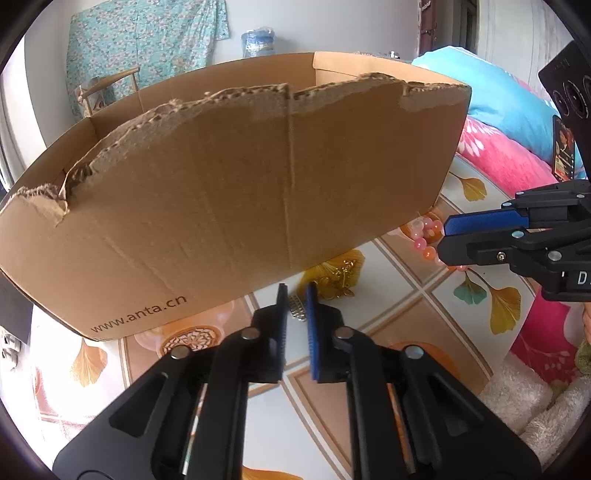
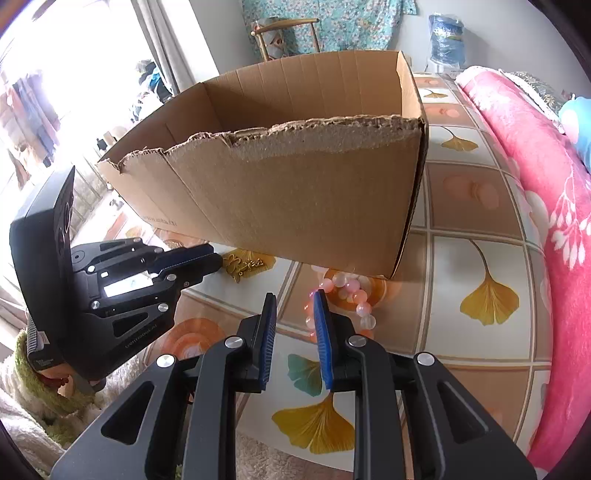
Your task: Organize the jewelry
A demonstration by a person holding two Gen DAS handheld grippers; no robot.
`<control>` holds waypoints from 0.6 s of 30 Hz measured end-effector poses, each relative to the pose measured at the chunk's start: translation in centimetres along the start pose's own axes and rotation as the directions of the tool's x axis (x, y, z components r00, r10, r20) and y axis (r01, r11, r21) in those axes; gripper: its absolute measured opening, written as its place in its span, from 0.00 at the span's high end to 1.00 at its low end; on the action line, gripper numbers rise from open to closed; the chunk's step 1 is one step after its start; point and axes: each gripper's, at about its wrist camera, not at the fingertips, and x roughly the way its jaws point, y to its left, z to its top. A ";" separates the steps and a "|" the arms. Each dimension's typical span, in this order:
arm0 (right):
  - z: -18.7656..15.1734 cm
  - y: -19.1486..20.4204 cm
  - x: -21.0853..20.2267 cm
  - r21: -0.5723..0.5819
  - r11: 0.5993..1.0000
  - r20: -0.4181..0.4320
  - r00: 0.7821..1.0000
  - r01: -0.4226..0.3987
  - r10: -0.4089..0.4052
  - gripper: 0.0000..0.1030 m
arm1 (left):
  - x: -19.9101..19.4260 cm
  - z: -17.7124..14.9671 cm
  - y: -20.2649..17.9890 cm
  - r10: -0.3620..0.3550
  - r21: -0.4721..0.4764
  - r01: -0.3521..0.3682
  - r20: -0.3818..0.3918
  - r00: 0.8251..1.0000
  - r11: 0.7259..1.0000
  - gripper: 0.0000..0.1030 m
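A small ribbed silver piece sits between the pads of my left gripper, which is shut on it just in front of the cardboard box. A gold ornament lies on the tablecloth just beyond those fingertips. In the right wrist view a pink bead bracelet lies at the box's near corner. My right gripper stands open over its left edge, with a few beads beside the right finger and nothing pressed. The left gripper shows at the left beside the gold ornament.
The torn-rimmed open cardboard box fills the middle of the table, which has a ginkgo-leaf cloth. A pink blanket runs along the right. A white fluffy towel lies at the near edge. A chair stands behind.
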 end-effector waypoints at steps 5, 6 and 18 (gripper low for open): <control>0.1 0.4 -0.4 0.001 1.000 0.013 1.000 0.001 -0.001 0.79 | -0.1 -0.1 0.0 -0.001 -0.007 0.001 0.003 1.000 1.000 0.95; 0.1 0.4 -0.5 0.000 1.000 0.015 1.000 0.001 -0.001 0.80 | -0.1 -0.1 0.1 -0.003 -0.011 0.003 0.003 1.000 1.000 0.95; 0.0 1.7 -1.4 -0.026 1.000 0.044 0.999 0.013 -0.012 0.80 | -1.9 -2.1 2.0 -0.011 -0.070 0.012 0.020 1.000 0.997 0.95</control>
